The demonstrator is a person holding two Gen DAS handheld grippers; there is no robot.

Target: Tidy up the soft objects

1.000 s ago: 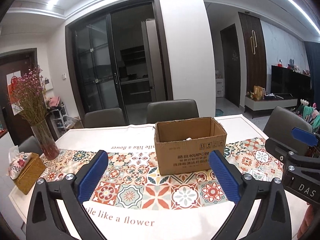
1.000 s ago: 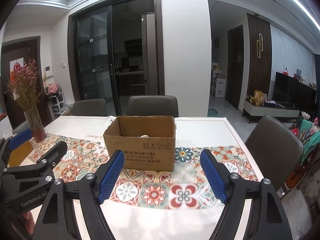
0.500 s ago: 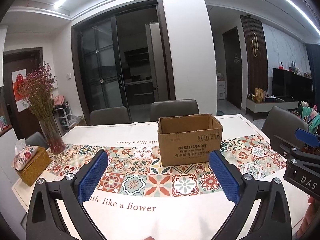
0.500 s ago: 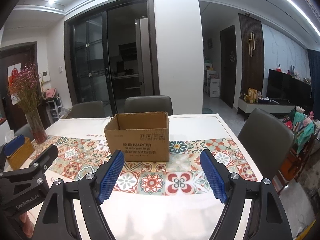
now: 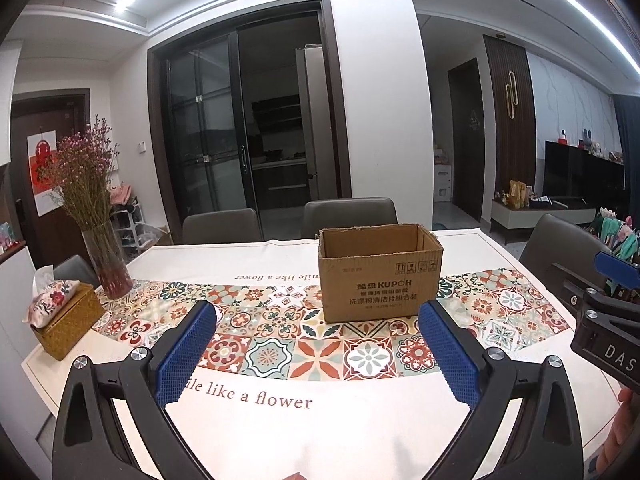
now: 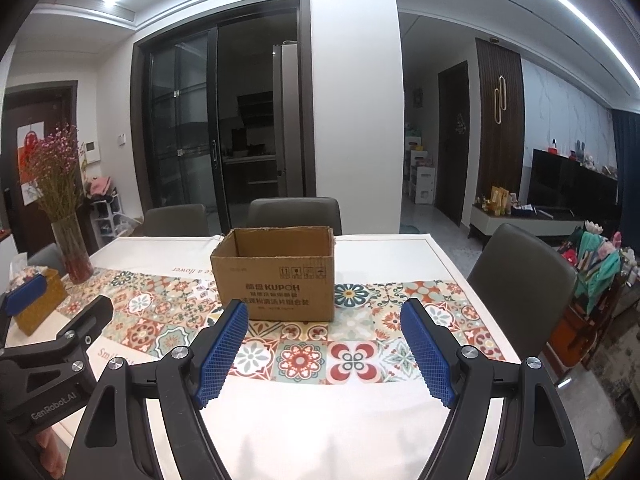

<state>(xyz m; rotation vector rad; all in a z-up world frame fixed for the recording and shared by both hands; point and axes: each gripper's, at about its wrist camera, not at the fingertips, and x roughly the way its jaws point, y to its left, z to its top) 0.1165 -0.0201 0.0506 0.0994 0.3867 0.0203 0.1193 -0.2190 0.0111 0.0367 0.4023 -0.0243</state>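
Both grippers, left (image 5: 316, 352) and right (image 6: 324, 350), fingers wide apart, holding nothing. No soft items on table (image 5: 360, 420); box (image 5: 380, 272) contents hidden. Looks finished.

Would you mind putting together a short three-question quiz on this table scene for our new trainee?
1. True or false: the left gripper and the right gripper both stand open with nothing between their pads.
2. Which item stands nearest the vase of dried flowers? A) the cardboard box B) the woven tissue box C) the television
3. Fill in: the cardboard box rests on the ______ band of the tablecloth.

Key: 1 true; 2 B; 3 patterned tile. The box's top is open, but neither view shows whether anything lies inside.
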